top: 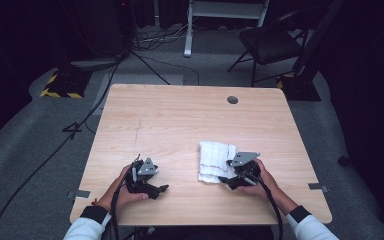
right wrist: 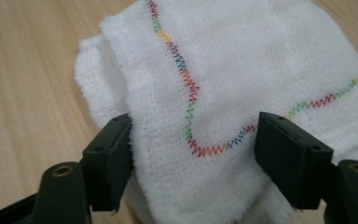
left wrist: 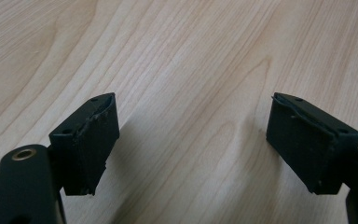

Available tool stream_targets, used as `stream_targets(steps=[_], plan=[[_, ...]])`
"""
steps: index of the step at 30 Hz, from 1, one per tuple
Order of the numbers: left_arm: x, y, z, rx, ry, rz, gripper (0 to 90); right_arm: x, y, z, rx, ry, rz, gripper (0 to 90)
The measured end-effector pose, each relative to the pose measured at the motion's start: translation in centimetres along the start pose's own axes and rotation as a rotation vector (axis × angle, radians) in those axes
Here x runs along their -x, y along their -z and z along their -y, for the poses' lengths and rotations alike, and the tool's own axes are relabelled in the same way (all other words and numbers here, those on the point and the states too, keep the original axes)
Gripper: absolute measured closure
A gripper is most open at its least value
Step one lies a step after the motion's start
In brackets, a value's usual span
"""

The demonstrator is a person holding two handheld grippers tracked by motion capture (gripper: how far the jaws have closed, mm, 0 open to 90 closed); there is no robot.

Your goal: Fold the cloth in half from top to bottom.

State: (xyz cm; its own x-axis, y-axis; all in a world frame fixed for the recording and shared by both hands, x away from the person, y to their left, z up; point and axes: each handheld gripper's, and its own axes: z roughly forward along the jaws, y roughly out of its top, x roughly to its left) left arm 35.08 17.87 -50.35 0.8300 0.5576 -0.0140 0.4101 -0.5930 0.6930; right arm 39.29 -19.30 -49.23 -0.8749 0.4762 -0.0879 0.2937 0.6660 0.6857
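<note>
A folded white cloth (top: 213,160) with a multicoloured zigzag seam lies on the wooden table (top: 180,115), right of centre near the front. My right gripper (top: 227,179) rests at the cloth's near right corner. In the right gripper view the gripper (right wrist: 193,154) is open, its jaws wide apart on either side of the cloth's (right wrist: 242,70) corner, without pinching it. My left gripper (top: 158,190) sits at the front left, well apart from the cloth. In the left gripper view it (left wrist: 193,140) is open over bare wood, with nothing between its jaws.
A round cable hole (top: 232,100) sits near the table's far edge. Grey tape tabs (top: 82,194) (top: 318,186) mark the left and right edges. A black chair (top: 270,45) and cables (top: 80,125) are on the floor beyond and left of the table.
</note>
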Motion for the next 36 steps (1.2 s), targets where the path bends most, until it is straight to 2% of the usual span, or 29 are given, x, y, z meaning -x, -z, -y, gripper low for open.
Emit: stream_targets(steps=[10, 15, 21, 27, 29, 32, 36], plan=[[-0.3, 0.1, 0.1, -0.005, 0.005, -0.007, 15.6, 3.3, -3.1, -2.7, 0.007, -0.010, -0.004, 29.8], [-0.3, 0.1, 0.1, -0.006, 0.003, -0.004, 15.5, 4.3, -4.2, -3.4, 0.027, -0.021, 0.001, 29.8], [-0.3, 0.1, 0.1, -0.006, 0.005, -0.004, 15.4, 4.4, -4.3, -3.6, 0.024, -0.017, 0.004, 29.8], [-0.3, 0.1, 0.1, -0.007, 0.006, -0.005, 15.3, 4.0, -4.0, -4.0, -0.019, -0.006, 0.026, 29.7], [-0.3, 0.1, 0.1, -0.006, 0.008, -0.007, 15.3, 3.8, -3.7, -4.3, -0.050, 0.012, 0.043, 29.9], [-0.3, 0.1, 0.1, -0.006, 0.005, -0.006, 15.3, 3.8, -3.3, -4.3, -0.057, 0.003, 0.037, 30.1], [-0.3, 0.1, 0.1, -0.006, 0.005, -0.006, 15.3, 3.6, -2.2, -4.3, -0.076, 0.001, 0.063, 29.7]])
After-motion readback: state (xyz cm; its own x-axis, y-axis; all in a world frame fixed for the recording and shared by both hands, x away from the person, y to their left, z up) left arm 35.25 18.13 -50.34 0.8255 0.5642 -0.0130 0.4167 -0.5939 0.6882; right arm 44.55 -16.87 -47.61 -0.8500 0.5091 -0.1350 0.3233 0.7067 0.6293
